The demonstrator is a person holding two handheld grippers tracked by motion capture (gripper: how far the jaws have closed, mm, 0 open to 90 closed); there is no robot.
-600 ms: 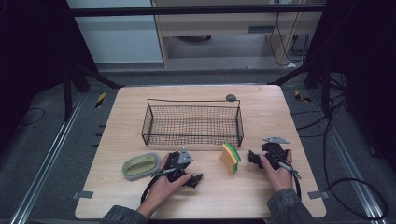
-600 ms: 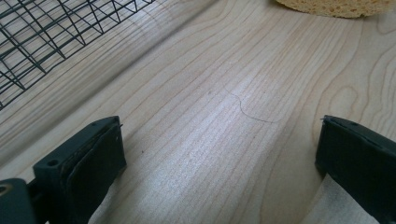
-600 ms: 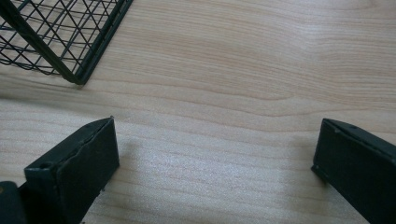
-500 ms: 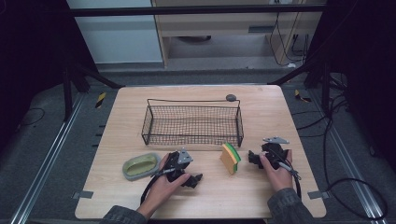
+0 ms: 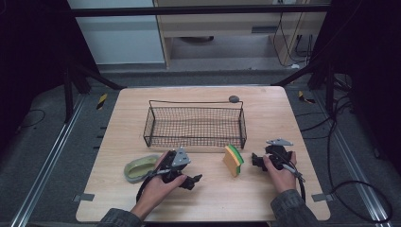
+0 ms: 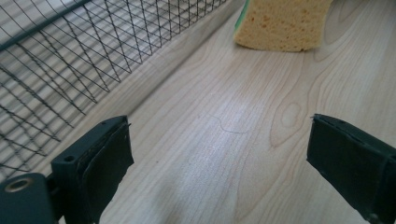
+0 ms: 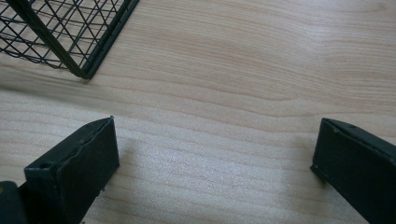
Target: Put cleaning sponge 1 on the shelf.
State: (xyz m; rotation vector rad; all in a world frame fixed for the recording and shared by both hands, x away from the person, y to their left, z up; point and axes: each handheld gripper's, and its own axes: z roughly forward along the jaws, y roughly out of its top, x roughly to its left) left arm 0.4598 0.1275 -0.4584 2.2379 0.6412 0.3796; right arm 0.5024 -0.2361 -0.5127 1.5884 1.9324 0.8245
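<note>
Centrally, a black wire-mesh basket (image 5: 196,124) is seen on the pale wood-grain tabletop (image 5: 208,198); a porous yellow sponge with a green edge (image 5: 233,160) stands before it. Both the left tool (image 5: 193,181) and right tool (image 5: 256,161) are held released, little changed since earlier.

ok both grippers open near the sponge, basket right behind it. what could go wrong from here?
1. The sponge stands on edge between the left gripper and the right gripper; a nudge from either could tip it flat.
2. The wire basket sits just behind; a jaw swinging forward may catch its mesh.
3. The green dish lies beside the left hand, so the hand or cable could shove it.
</note>
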